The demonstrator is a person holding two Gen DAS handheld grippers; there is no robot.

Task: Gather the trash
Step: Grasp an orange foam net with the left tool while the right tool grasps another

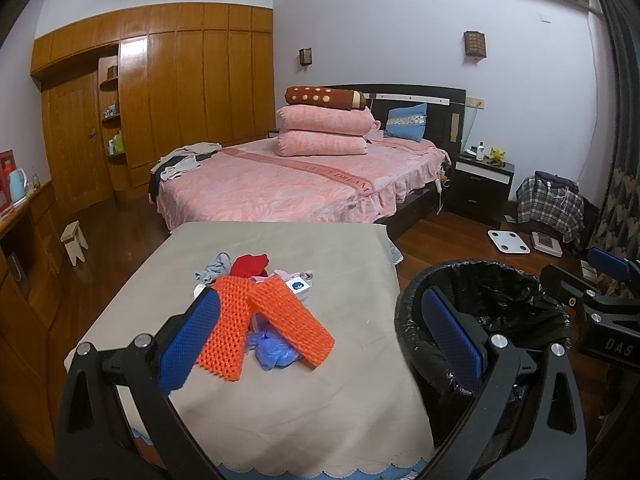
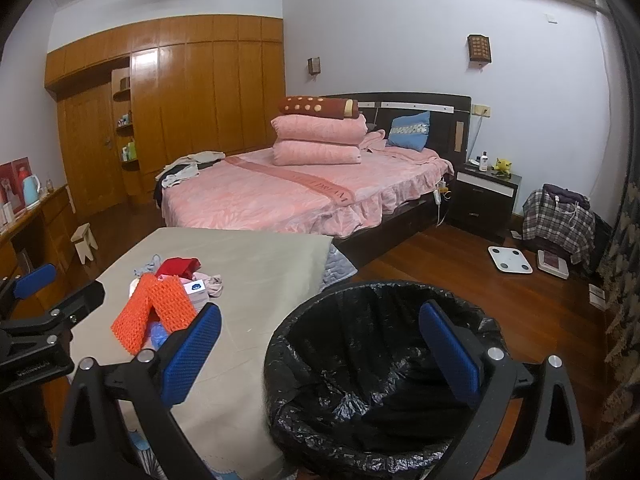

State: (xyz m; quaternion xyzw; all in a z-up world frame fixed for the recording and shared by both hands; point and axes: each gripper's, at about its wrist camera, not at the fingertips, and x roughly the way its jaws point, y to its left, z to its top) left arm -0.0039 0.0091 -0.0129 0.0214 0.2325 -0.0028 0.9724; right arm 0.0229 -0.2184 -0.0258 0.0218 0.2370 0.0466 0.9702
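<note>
While both tools hang above the near edge of the table (image 1: pixel 280 400), neither grips anything — left tool (image 1: pixel 320 344) spread wide, empty; right tool (image 2: pixel 320 344) likewise wide, empty. Trash sits in one pile toward the table's middle: two orange mesh strips (image 1: pixel 256 320) crossed on top, crumpled blue plastic (image 1: pixel 272 350) under their near ends, red cloth (image 1: pixel 250 265) and a small white box (image 1: pixel 298 286) behind. Black-lined bin (image 2: pixel 360 380) stands on the floor just off the table's right edge, directly beneath the right tool. Pink bed (image 1: pixel 288 184) lies beyond the table's far edge.
</note>
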